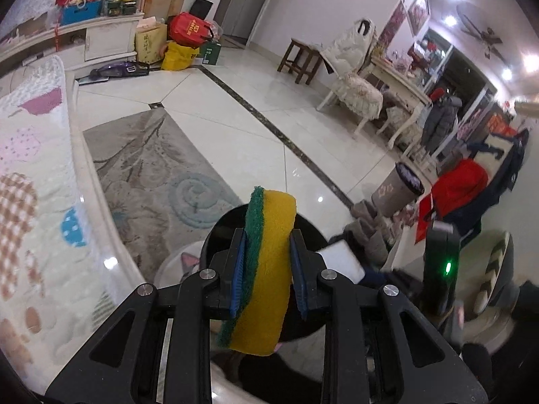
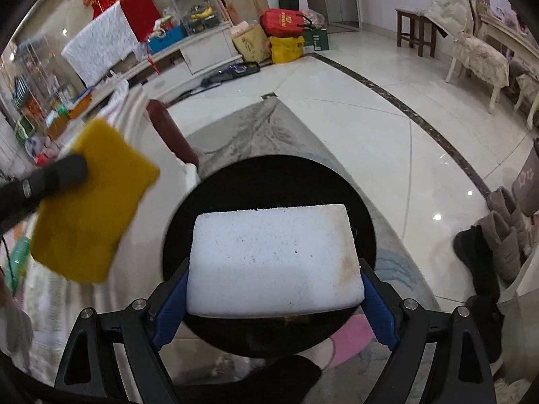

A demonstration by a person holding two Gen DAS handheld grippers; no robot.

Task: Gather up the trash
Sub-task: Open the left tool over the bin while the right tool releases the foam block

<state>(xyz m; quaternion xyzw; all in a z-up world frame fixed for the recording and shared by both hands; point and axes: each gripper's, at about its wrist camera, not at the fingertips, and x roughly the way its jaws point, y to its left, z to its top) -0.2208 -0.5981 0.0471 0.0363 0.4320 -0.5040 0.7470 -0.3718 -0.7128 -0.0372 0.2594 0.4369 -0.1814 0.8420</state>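
Note:
My left gripper [image 1: 268, 235] is shut on a yellow sponge with a green scouring side [image 1: 269, 269], held on edge between its blue pads. Right beneath it is the round mouth of a black bin [image 1: 215, 235]. My right gripper [image 2: 274, 269] is shut on a white foam block [image 2: 274, 259] with a brownish stain on its right side. It holds the block flat over the same black bin [image 2: 269, 175]. In the right wrist view the yellow sponge [image 2: 94, 215] hangs blurred to the left of the bin. The white block [image 1: 340, 262] shows just right of the left gripper's fingers.
A grey patterned rug [image 1: 141, 175] lies under the bin on a glossy tiled floor. A quilted patterned cover [image 1: 33, 168] runs along the left. A grey waste basket [image 1: 397, 192] and grey boots [image 2: 505, 235] stand to the right. Bags [image 2: 283, 33], a stool and chairs line the far side.

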